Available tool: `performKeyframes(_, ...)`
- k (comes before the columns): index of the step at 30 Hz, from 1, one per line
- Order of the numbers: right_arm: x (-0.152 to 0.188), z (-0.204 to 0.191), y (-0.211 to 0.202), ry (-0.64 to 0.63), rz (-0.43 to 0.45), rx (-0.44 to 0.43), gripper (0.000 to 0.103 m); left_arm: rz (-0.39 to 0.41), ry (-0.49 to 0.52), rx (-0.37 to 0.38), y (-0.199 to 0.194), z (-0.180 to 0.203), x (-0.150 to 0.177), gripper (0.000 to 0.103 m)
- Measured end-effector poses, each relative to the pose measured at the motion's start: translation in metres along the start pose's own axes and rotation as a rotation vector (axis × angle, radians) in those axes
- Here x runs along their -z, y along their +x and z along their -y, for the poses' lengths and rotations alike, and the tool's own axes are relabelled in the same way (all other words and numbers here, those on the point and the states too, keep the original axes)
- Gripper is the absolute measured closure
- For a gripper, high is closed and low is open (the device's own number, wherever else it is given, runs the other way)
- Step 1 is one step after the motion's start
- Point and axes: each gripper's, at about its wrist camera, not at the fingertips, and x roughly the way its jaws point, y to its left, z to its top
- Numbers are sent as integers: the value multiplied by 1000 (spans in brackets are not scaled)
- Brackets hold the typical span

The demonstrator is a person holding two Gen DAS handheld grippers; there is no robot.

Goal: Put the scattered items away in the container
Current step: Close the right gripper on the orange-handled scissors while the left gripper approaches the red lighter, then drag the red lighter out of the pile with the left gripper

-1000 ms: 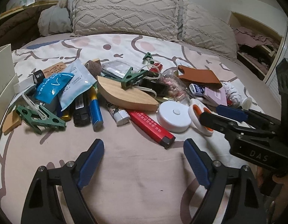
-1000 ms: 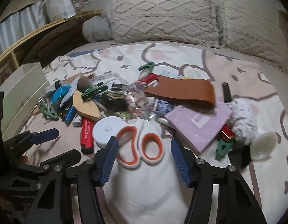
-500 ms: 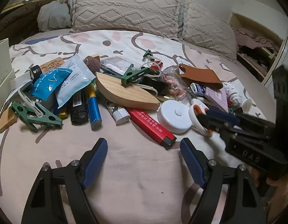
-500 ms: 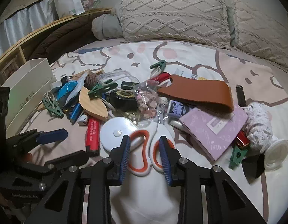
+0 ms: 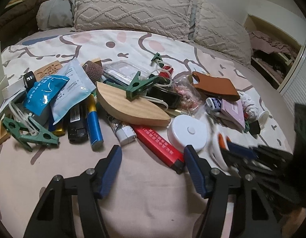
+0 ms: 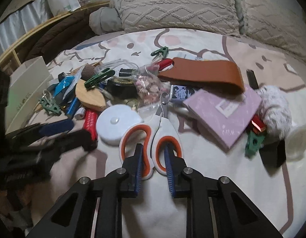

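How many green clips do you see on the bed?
4 green clips: one at the pile's left end, one on the wooden board, one at the back, one right of the pink notebook. The pile may hide more.

Ahead of me is a bed [image 5: 157, 198] with a pink-and-cream cartoon-print sheet. Two beige textured pillows [image 6: 176, 6] lie at its head. A wooden shelf [image 6: 53, 19] runs along my left; an open cupboard [image 5: 272, 59] stands to my right. Lighting is dim.
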Motion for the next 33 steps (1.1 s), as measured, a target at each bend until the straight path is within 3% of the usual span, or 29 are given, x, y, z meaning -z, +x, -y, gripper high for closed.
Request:
performKeyframes(12,40,-13,-32,2,-14,5,81,-37,95,3,13,17,-5,39)
performKeyframes(14,44,-12,-35,24,-9,-5,81,-41,91,31,12,16,-4,54)
performKeyframes(19,51,-9,-39,63,3,-29,81,-41,49,49,10,8,-3,69)
performKeyframes(26,53,-7,-39,64,3,-34,81,-44,29,61,3,2,2,78)
performKeyframes(33,53,-6,-36,71,-4,-42,81,-42,73,44,-11,9,23,83)
